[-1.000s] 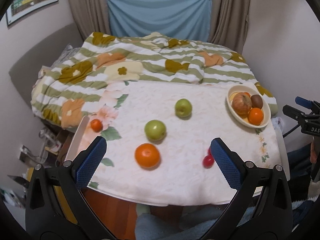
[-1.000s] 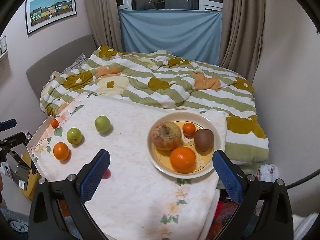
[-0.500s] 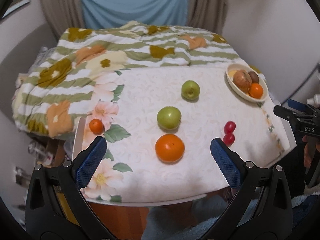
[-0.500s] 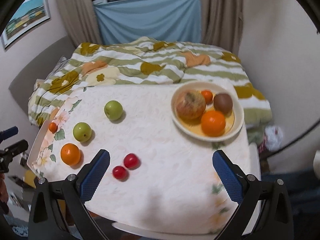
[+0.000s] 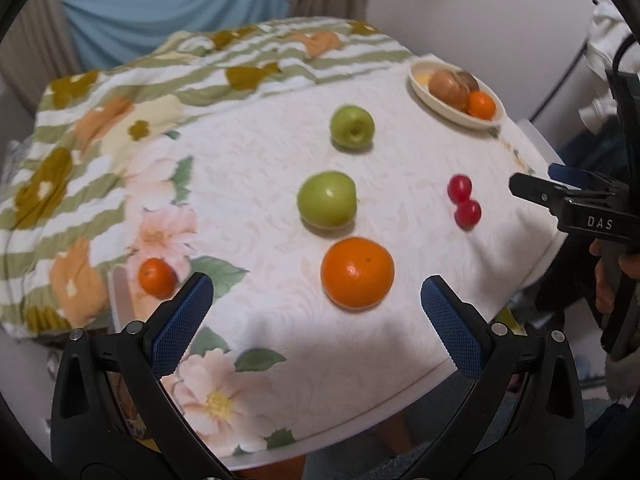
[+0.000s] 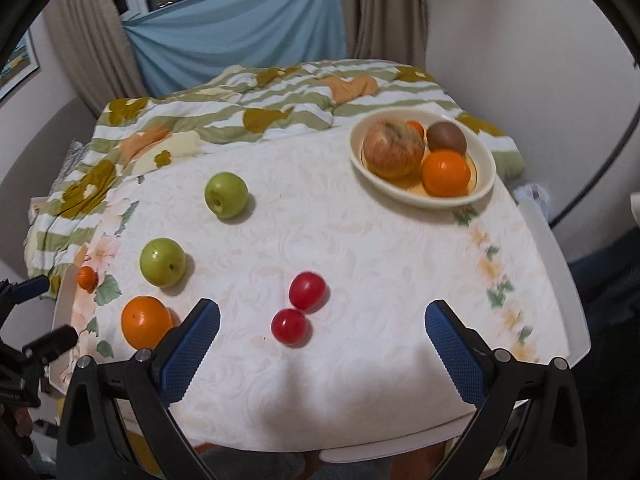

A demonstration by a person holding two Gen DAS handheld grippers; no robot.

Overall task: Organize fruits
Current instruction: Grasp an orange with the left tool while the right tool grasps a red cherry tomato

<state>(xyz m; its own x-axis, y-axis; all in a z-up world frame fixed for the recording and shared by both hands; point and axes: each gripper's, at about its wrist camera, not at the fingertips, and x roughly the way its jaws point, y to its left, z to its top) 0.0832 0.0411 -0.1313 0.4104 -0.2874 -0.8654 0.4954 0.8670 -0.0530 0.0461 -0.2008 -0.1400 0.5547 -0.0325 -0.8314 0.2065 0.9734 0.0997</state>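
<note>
Both hand-held grippers have dropped closer to the counter [image 6: 360, 240] since a second ago. The left hand-held gripper [image 5: 316, 312], spread wide and empty, now frames the large orange [image 5: 357, 272]; the right hand-held gripper [image 6: 322, 334], equally spread, hangs near two red fruits [image 6: 298, 310]. The bowl [image 6: 486, 176] sits at the counter's far right corner.

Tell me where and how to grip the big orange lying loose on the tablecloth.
Grip the big orange across its widest middle, coming down from above with the open left gripper just short of it. It is round, so any pair of opposite sides works, and nothing touches it.
</note>
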